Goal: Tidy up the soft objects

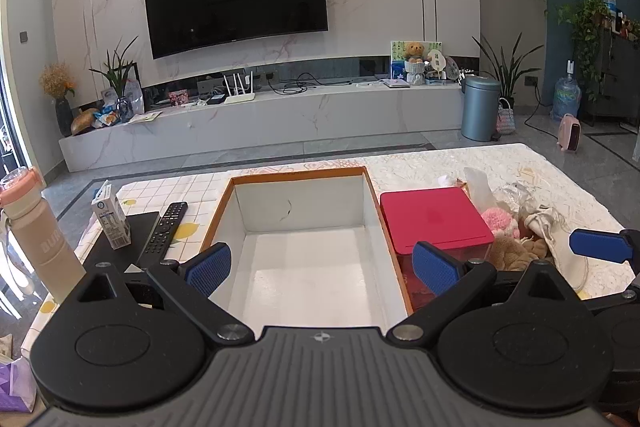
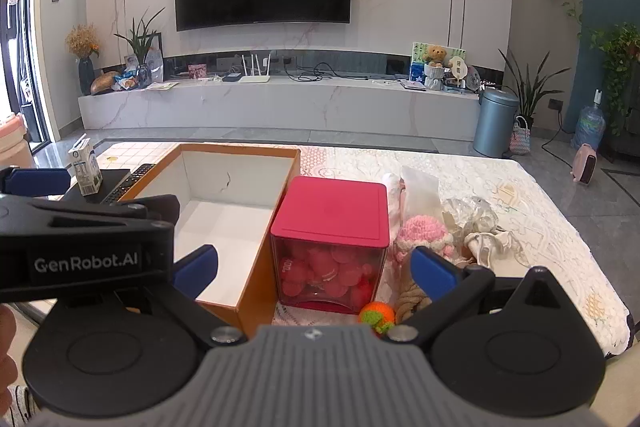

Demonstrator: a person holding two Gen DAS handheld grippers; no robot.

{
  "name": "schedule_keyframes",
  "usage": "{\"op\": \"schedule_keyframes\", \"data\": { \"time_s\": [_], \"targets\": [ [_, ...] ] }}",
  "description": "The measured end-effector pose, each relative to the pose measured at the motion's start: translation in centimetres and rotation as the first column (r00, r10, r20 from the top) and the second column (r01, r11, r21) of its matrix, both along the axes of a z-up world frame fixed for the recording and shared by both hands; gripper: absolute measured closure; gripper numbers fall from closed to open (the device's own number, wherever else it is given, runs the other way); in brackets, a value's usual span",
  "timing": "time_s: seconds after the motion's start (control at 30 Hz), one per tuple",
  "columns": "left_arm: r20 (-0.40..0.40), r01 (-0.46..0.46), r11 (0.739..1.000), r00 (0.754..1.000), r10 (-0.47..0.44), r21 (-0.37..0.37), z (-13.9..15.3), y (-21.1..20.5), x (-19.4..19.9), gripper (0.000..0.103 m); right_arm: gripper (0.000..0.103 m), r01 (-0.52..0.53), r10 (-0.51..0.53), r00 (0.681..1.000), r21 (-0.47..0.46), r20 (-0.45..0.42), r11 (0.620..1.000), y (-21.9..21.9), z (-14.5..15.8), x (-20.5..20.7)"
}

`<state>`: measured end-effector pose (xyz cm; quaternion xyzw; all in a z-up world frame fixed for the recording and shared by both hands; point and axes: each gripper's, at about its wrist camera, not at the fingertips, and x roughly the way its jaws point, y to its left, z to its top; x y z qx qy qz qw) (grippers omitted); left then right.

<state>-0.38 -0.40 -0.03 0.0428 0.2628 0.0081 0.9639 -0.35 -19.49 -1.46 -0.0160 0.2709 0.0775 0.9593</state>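
Observation:
An open orange-edged box (image 1: 298,223) with a white empty inside stands on the table; it also shows in the right wrist view (image 2: 236,195). My left gripper (image 1: 322,269) is open and empty, above the box's near end. My right gripper (image 2: 316,271) is open and empty, just in front of a red-lidded clear container (image 2: 332,227) of pink round pieces, also in the left wrist view (image 1: 434,217). Soft things lie right of it: a pink knitted toy (image 2: 424,237), a brown plush (image 1: 514,253), a cream cloth bag (image 2: 492,241), a small orange knitted ball (image 2: 378,315).
A remote (image 1: 166,233), a milk carton (image 1: 112,219) and a pink-capped bottle (image 1: 38,235) stand left of the box. Crumpled clear plastic (image 2: 470,209) lies behind the soft things. The table's right edge (image 2: 592,251) is near. A TV wall unit stands across the floor.

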Motion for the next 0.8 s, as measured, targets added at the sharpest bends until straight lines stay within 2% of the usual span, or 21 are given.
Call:
{"op": "schedule_keyframes", "data": {
  "time_s": [0.8],
  "targets": [
    [-0.021, 0.001, 1.0, 1.0, -0.001, -0.021, -0.18, -0.1, 0.14, 0.0, 0.003, 0.003, -0.003, 1.0, -0.004, 0.002, 1.0, -0.22, -0.02, -0.31]
  ]
}}
